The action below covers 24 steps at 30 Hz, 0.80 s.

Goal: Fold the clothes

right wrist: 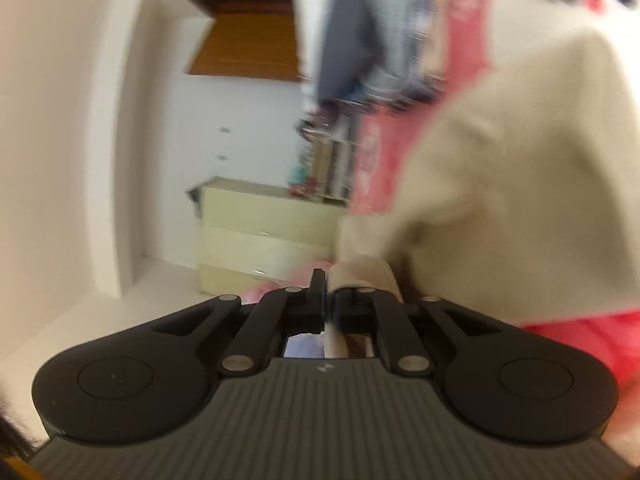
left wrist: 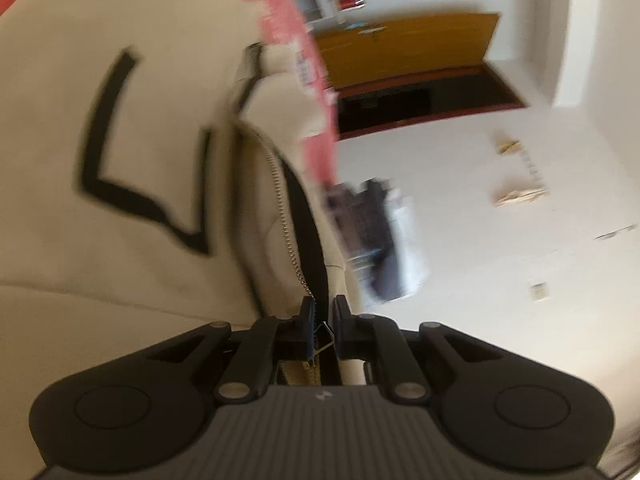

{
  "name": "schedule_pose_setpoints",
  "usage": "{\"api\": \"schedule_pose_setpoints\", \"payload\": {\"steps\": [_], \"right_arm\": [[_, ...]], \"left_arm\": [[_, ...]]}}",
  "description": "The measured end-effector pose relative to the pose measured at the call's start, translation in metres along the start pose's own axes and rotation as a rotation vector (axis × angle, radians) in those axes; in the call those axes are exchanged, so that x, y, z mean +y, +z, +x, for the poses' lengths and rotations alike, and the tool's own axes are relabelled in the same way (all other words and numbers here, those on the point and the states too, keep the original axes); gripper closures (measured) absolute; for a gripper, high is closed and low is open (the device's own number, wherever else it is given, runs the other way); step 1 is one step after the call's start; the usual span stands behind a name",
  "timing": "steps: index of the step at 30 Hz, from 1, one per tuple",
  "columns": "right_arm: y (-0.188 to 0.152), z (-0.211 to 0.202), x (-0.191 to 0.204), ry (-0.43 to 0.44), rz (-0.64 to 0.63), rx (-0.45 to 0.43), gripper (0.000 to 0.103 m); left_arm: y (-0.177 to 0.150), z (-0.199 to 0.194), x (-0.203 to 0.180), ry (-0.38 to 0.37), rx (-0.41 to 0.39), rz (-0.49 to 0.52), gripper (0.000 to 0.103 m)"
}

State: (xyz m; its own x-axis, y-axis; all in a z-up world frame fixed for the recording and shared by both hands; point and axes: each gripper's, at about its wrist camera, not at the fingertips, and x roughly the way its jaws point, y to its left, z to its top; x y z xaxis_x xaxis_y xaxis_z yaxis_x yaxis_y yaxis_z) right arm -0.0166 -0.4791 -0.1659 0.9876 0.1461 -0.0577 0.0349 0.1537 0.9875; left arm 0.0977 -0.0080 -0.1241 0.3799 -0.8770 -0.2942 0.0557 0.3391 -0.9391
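Jacket [left wrist: 168,12], 1 cream w/ zip, pinched by both tools: left [left wrist: 323,316], right [right wrist: 329,292].

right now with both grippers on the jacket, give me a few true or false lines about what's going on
1. The left gripper is closed on the cream jacket near its zipper. True.
2. The right gripper is wide open and holds nothing. False: it is closed on a fold of the jacket's cream cloth.
3. The jacket has black stripes on it. True.
4. The cover under the jacket is blue. False: it is red and pink.
5. A wooden door shows in the left wrist view. True.
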Motion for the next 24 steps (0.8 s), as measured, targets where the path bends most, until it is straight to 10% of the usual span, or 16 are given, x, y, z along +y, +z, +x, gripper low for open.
{"api": "schedule_pose_setpoints", "payload": {"steps": [6, 12, 16, 24], "right_arm": [[-0.037, 0.05, 0.006, -0.162, -0.158, 0.231, 0.096], [-0.001, 0.009, 0.054, 0.023, -0.289, 0.034, 0.102], [0.01, 0.015, 0.017, -0.16, -0.169, 0.065, 0.102], [0.016, 0.019, 0.015, -0.178, -0.186, 0.071, 0.102]], "left_arm": [[-0.009, -0.009, 0.039, 0.024, -0.005, -0.106, 0.094], [-0.015, -0.009, 0.026, -0.034, 0.017, -0.006, 0.094], [-0.018, 0.005, 0.027, 0.042, 0.064, 0.044, 0.094], [-0.02, 0.009, 0.009, 0.154, 0.098, 0.198, 0.094]]}}
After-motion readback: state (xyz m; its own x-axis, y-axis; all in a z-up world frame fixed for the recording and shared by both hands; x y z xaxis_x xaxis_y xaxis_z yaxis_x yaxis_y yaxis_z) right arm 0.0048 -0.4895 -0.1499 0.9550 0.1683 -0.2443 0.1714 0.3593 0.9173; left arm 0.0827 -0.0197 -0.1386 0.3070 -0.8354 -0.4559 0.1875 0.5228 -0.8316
